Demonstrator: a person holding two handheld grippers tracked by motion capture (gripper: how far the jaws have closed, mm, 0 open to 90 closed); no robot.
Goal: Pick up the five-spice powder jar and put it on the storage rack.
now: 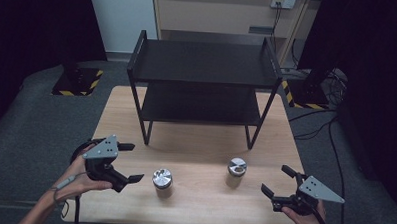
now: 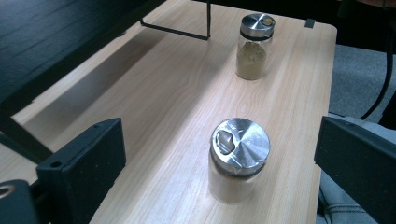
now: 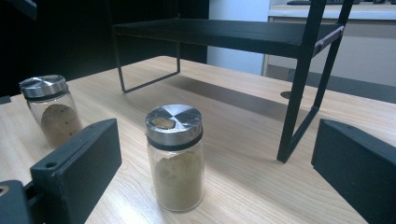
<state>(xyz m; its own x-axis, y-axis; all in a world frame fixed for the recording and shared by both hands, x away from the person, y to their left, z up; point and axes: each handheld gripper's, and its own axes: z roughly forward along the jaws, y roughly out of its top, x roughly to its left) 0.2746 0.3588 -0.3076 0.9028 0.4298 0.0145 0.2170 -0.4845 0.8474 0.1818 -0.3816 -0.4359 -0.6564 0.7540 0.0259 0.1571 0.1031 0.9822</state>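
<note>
Two grippers, left gripper and right gripper, hover low with fingers spread wide, each aimed inward at its nearest spice jar.

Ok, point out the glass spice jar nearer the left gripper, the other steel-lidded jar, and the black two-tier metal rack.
Left glass spice jar (image 1: 162,178), high view, steel lid.
Right glass spice jar (image 1: 237,167), high view, steel lid.
Black two-tier metal rack (image 1: 203,62), high view, top shelf.

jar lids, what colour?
Shiny silver metal on both jars: left jar, right jar. Clearest in the left gripper view.
</note>
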